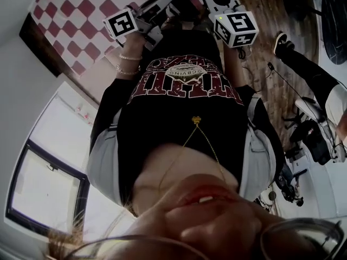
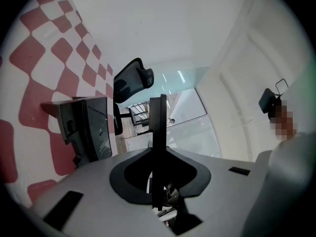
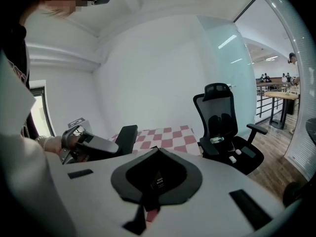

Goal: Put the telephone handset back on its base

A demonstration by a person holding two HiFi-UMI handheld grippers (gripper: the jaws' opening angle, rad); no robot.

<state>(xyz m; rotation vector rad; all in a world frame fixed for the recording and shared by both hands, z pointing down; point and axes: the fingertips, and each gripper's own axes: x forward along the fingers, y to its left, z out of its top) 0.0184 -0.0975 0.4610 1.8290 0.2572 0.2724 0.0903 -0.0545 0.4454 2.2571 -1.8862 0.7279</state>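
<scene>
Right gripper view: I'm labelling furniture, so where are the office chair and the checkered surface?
office chair (image 3: 220, 124), right gripper view, on its mesh backrest
checkered surface (image 3: 165, 136), right gripper view, on its middle squares

A red-and-white checked bench (image 3: 168, 135) is seen; a black office chair (image 3: 220, 116) is parked just beside it on a wooden floor (image 3: 279, 158); a glass partition (image 3: 232, 53) is set behind the chair; a dark-framed window (image 1: 46, 186) is seen in the white wall.

The cloth (image 1: 81, 20) is red-and-white checked; office chair (image 3: 224, 117) and T-shirt (image 1: 162, 129) are black.
</scene>
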